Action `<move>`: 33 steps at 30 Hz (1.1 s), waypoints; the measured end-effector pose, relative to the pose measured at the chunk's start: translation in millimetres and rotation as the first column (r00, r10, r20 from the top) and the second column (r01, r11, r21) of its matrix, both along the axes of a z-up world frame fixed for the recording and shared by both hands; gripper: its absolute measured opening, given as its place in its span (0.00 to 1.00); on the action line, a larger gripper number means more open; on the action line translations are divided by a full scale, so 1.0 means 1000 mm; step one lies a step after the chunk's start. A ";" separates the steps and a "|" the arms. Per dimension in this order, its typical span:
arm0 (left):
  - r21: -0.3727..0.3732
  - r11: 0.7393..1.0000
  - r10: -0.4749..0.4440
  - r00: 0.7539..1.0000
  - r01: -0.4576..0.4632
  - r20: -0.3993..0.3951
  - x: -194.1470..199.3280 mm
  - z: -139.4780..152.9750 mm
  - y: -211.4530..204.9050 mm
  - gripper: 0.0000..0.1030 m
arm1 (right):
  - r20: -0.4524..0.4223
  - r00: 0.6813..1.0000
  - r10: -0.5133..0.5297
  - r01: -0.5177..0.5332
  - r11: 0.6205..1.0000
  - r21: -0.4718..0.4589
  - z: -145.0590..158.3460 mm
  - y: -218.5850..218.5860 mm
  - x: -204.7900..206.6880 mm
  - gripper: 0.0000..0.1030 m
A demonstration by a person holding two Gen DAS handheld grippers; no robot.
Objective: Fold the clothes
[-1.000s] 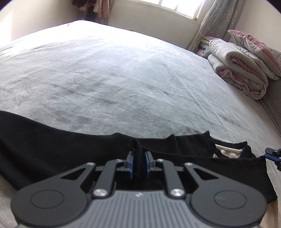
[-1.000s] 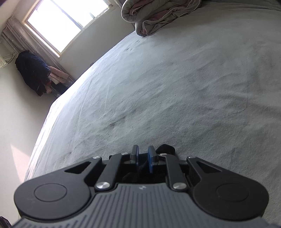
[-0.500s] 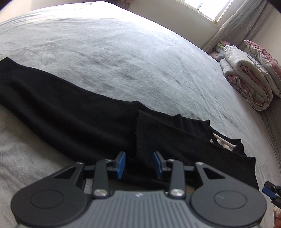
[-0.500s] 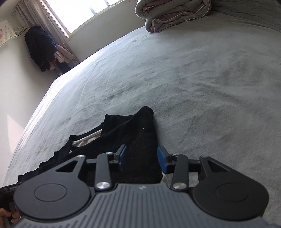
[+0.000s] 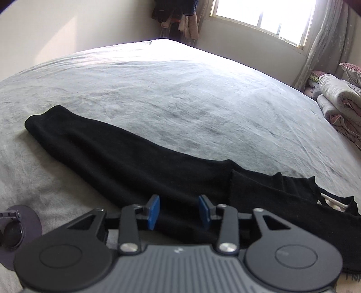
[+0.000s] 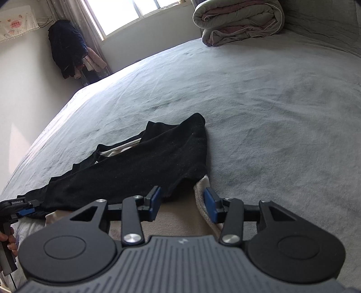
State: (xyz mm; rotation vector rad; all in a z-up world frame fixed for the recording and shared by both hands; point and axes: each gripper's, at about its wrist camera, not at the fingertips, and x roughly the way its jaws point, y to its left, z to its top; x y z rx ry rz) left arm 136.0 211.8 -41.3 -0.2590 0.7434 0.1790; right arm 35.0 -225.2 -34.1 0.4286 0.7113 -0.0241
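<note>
A: Where does the long black knit garment [image 5: 140,162] lie in the left wrist view?

B: It lies flat on the grey plush bed cover [image 5: 180,94], running as 1 band from the middle left of the frame down to the lower right. Its near edge passes just beyond the left gripper [image 5: 179,211].

A: And that gripper's state?

B: Spread. The 2 blue pads [image 5: 154,211] stand apart with the black cloth showing in the gap beyond them; nothing is pinched.

A: The right wrist view?

B: The same black garment [image 6: 144,164] fills the centre and lower left of the frame, ending in a rounded corner near the middle. A strip of cream lining [image 6: 121,147] shows along its upper edge. The right gripper [image 6: 182,202] sits at the bottom centre, its 2 pads also spread and holding nothing. The garment's lower hem lies just above the left pad, and a cream fleecy cloth [image 6: 203,207] lies between and below the pads.

A: Anything else in view?

B: The left gripper [image 6: 26,210] shows at the lower left edge, held by a hand [image 6: 9,240]. A rolled grey and pink quilt [image 6: 239,20] lies at the upper right, dark clothes [image 6: 65,47] hang at the upper left beside a bright window [image 6: 126,13].
</note>
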 end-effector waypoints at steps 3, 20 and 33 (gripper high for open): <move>-0.021 0.998 0.059 0.998 -0.059 0.000 -0.002 0.000 0.014 0.44 | -0.017 1.000 0.002 -0.003 1.000 -0.016 -0.003 0.001 0.005 0.47; -0.081 0.986 -0.142 0.986 0.149 0.090 -0.005 -0.002 -0.023 0.40 | 0.046 0.992 0.121 -0.104 0.958 -0.267 0.006 0.000 0.008 0.47; -0.178 0.959 -0.213 0.975 0.221 0.064 0.006 -0.010 -0.024 0.17 | -0.129 0.892 0.432 -0.351 0.486 -0.801 -0.032 0.058 -0.007 0.37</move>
